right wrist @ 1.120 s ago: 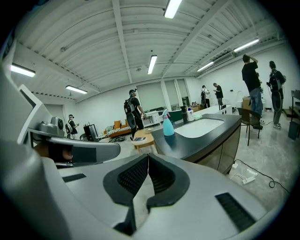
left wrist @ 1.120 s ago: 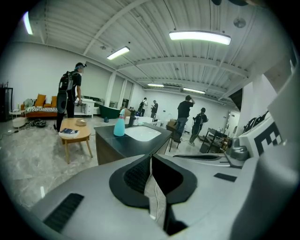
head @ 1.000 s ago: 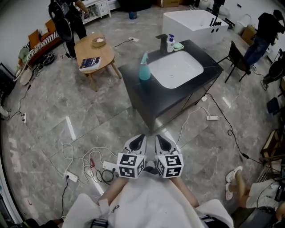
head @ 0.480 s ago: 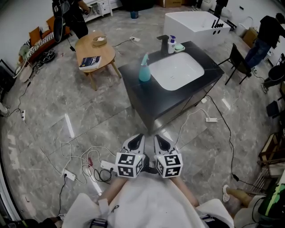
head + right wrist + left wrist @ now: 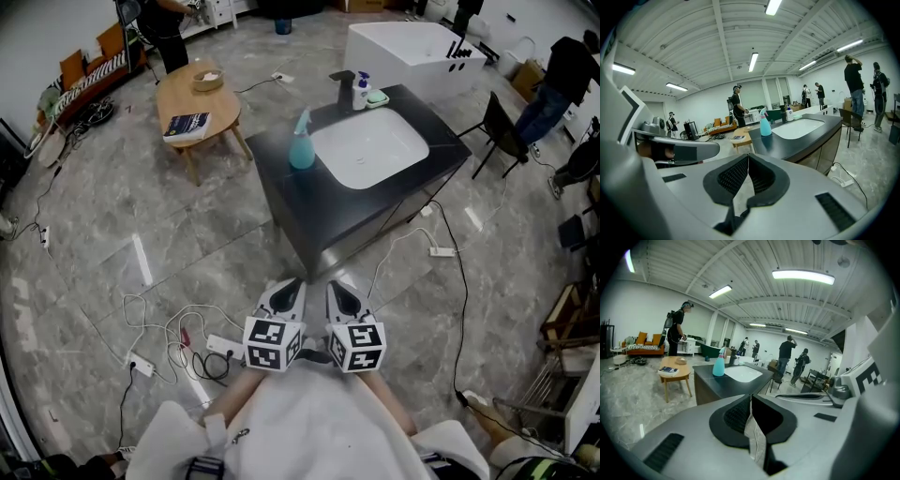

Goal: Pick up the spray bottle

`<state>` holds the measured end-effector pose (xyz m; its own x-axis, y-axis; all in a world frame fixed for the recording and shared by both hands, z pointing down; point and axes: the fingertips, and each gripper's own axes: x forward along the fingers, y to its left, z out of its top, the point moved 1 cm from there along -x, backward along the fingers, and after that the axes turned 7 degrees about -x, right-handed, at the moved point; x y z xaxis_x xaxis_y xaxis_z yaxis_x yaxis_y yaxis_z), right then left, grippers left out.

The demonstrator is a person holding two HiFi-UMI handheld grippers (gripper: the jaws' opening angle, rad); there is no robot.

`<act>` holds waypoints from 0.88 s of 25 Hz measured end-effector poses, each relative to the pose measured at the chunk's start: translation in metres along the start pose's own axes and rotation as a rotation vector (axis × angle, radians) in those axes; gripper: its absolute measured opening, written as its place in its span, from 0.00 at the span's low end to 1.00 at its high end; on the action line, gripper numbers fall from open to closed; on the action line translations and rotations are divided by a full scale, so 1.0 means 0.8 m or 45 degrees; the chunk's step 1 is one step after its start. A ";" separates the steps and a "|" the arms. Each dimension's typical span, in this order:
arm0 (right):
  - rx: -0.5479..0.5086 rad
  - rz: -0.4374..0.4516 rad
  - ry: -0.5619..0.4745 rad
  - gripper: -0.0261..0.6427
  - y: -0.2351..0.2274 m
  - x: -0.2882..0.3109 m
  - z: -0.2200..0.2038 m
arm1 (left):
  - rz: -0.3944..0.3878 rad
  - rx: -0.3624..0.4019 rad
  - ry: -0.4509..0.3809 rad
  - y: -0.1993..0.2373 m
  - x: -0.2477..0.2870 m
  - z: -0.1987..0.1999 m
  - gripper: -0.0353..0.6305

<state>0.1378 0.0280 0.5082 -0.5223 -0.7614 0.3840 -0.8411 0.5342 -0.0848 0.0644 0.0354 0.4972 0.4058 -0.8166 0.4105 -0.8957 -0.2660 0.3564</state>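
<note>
A: Where does the job stand? Start with the big things.

B: There is grey marble floor all round, with loose cables lying just ahead of the person. Across a stretch of that floor stands a black tabletop with a white sink sunk into it. A round wooden side table sits off to its left.

A: And the 2 grippers?

B: Both are held close to the body, side by side, well apart from the tabletop. The left gripper is clenched on nothing, and its own view shows the pads meeting. The right gripper is clenched and empty too.

A: The spray bottle?

B: The teal spray bottle stands upright on the tabletop, just beside the sink's left rim, with its trigger head on top. A smaller pump bottle stands behind the sink by the tap, well apart from it.

A: So which step is this?

B: I judge it step 1, the approach. Nothing has been reached or touched.

A: What does the next move call for?

B: The person needs to close the distance to the tabletop, minding the cables underfoot. Then 1 gripper has to be chosen and its jaws opened wide enough for the bottle before it arrives. A level grip around the body, or just under the trigger head, looks soundest. Jaws left clenched would only knock the bottle over, perhaps into the sink.
</note>
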 end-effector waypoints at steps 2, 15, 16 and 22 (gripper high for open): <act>0.006 -0.003 0.006 0.08 -0.003 0.003 -0.001 | 0.003 -0.003 0.001 0.003 0.004 0.001 0.10; -0.007 0.006 0.023 0.08 -0.009 0.038 0.010 | 0.016 -0.042 -0.039 0.034 0.028 0.027 0.10; -0.015 0.008 0.024 0.08 -0.009 0.040 0.013 | 0.013 -0.044 -0.039 0.036 0.030 0.029 0.10; -0.085 0.019 0.023 0.08 -0.003 0.061 0.031 | -0.013 -0.030 -0.039 0.040 0.050 0.041 0.10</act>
<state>0.1105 -0.0198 0.5042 -0.5314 -0.7467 0.4001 -0.8217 0.5692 -0.0289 0.0458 -0.0223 0.4976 0.4086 -0.8295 0.3808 -0.8869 -0.2622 0.3803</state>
